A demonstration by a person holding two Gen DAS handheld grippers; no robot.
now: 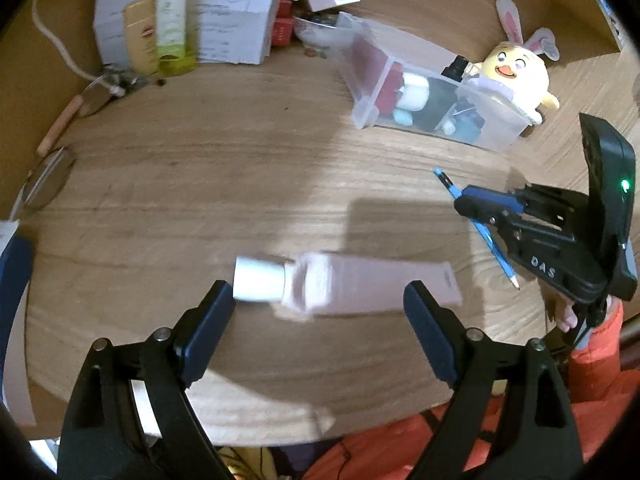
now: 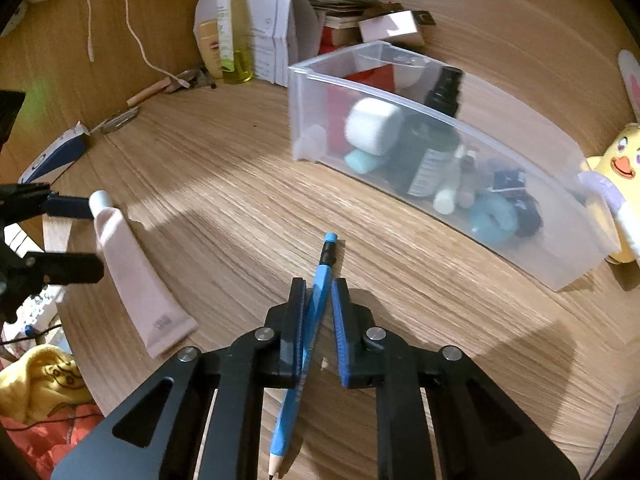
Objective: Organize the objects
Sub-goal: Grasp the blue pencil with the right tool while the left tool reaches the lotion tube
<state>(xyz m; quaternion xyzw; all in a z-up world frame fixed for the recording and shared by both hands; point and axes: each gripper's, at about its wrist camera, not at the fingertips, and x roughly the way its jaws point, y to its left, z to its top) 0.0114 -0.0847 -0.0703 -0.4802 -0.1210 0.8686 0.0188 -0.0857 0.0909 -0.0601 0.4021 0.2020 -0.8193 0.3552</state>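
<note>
1. We see a wood-grain surface (image 2: 248,184) with long pale-brown streaks, smooth and matte.
2. A blue pencil (image 2: 308,320) lies slim and straight between the pads of the right claw (image 2: 316,288), its black-collared cap with a blue tip pointing away and its sharpened wooden point toward the camera. The pads are pressed together on its barrel, pinching it just above the surface.
3. In the left wrist view the right claw (image 1: 460,196) shows from the side, the pencil (image 1: 496,248) slanting through it; white letters "DAS" are readable on its black body.
4. A soft pale-pink tube (image 1: 372,284) with a white cylindrical cap lies flat on the surface, crosswise in front of the left claw (image 1: 320,296), whose blue pads are spread wide, holding nothing. Small grey print sits on its crimped end, too blurred to read.
5. From the right wrist view the tube (image 2: 136,276) lies to the left, near the left claw (image 2: 88,236).
6. A translucent plastic bin (image 2: 520,236), long and rectangular, stands beyond the pencil and holds a dark bottle, a white roll and small teal items.
7. A yellow plush chick (image 1: 516,72) with bunny ears sits touching the bin's far end.
8. Behind, a white cardboard box (image 1: 236,12) and a green-yellow bottle (image 1: 172,20) stand upright.
</note>
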